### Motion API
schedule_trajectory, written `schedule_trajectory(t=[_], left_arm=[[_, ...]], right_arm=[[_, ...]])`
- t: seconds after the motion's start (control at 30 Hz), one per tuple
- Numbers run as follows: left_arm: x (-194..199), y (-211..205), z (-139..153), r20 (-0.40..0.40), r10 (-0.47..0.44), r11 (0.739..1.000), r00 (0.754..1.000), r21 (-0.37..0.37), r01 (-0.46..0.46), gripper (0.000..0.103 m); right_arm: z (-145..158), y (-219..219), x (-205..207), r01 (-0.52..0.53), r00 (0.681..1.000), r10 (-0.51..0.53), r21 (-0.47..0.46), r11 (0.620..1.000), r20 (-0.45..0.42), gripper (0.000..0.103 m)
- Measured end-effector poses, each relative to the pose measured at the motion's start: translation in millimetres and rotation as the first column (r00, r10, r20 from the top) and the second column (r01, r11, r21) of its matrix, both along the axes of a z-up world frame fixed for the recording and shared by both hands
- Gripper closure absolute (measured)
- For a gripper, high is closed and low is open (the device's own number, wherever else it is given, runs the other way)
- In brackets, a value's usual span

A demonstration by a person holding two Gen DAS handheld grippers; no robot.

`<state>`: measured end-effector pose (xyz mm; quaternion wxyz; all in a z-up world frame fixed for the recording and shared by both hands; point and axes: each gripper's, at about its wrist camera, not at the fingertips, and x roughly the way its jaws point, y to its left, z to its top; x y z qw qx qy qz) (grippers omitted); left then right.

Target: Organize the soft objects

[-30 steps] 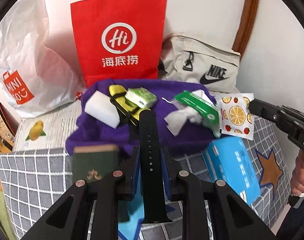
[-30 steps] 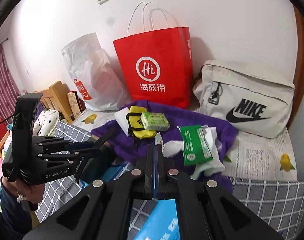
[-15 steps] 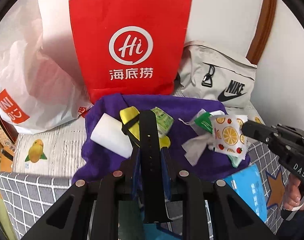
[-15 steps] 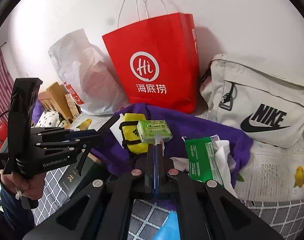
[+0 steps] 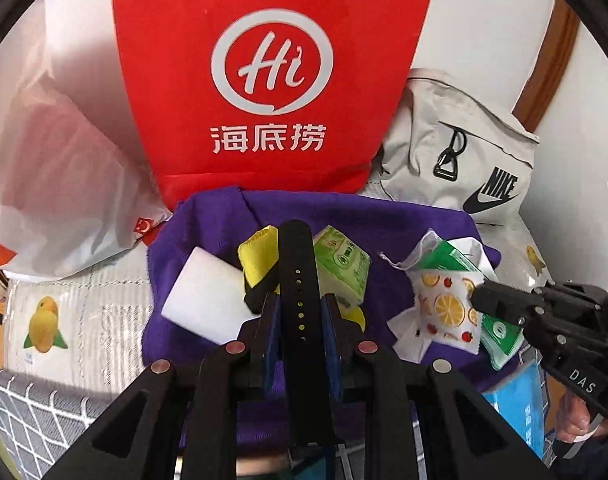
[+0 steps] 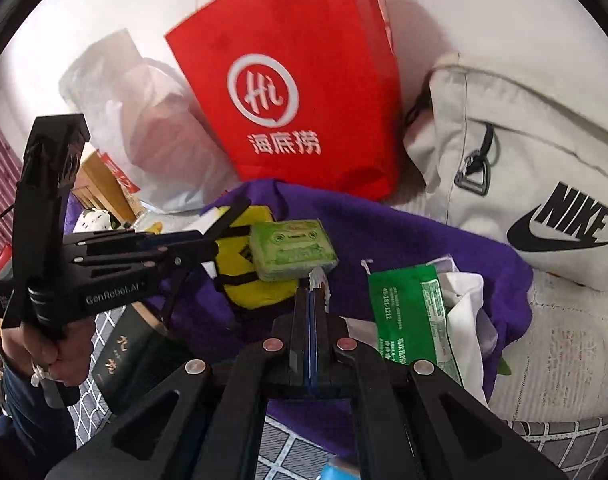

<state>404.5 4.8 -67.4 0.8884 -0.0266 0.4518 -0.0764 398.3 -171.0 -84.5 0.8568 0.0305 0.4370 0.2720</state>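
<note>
My left gripper is shut on a black watch strap that sticks out forward over the purple towel. Under it lie a white sponge block, a yellow pouch and a green tissue pack. My right gripper is shut on a fruit-print cloth; only a white scrap of the cloth shows at its tip in the right wrist view. It hangs over a green wipes pack and white cloth. From the right wrist view, the left gripper hovers by the yellow pouch.
A red paper bag stands behind the towel, with a white plastic bag to its left and a beige Nike bag to its right. A blue tissue pack and a dark green book lie on the checked cover.
Both grippers have moved forward and down towards the purple towel and red bag. The right gripper took the fruit-print cloth and carried it left over the green pack.
</note>
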Motion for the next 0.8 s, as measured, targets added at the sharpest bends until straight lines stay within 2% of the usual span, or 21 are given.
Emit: schedule_trajectory(t=[0.17,0.43,0.63,0.73,0.8], left_arm=[[16.0,-3.9,-11.2,-0.016,-0.005,1.000,1.000,0.010,0.005,0.083],[22.7,-11.9,-23.1,-0.038,-0.026,0.999,0.999,0.031,0.028,0.083],[22.0,-12.1,-24.3,-0.043,-0.022,1.000,0.999,0.019,0.023,0.083],[18.6,-11.0,-21.4,-0.037,-0.027,0.999,0.999,0.024,0.027,0.078],[15.6,-9.7,-18.3,-0.035,-0.027,0.999,0.999,0.024,0.028,0.071]], right_arm=[[-15.5,-5.7,11.5,0.018,0.999,-0.020,-0.029,0.999,-0.041,0.103],[-22.8,-8.7,18.4,0.023,0.998,-0.026,-0.053,0.998,-0.058,0.101],[-24.2,-12.9,19.2,0.058,0.996,-0.063,-0.082,0.995,-0.056,0.099],[-23.3,-16.8,18.6,0.071,0.995,-0.076,-0.084,0.994,-0.057,0.098],[-22.2,-18.2,18.0,0.083,0.995,-0.088,-0.108,0.991,-0.045,0.094]])
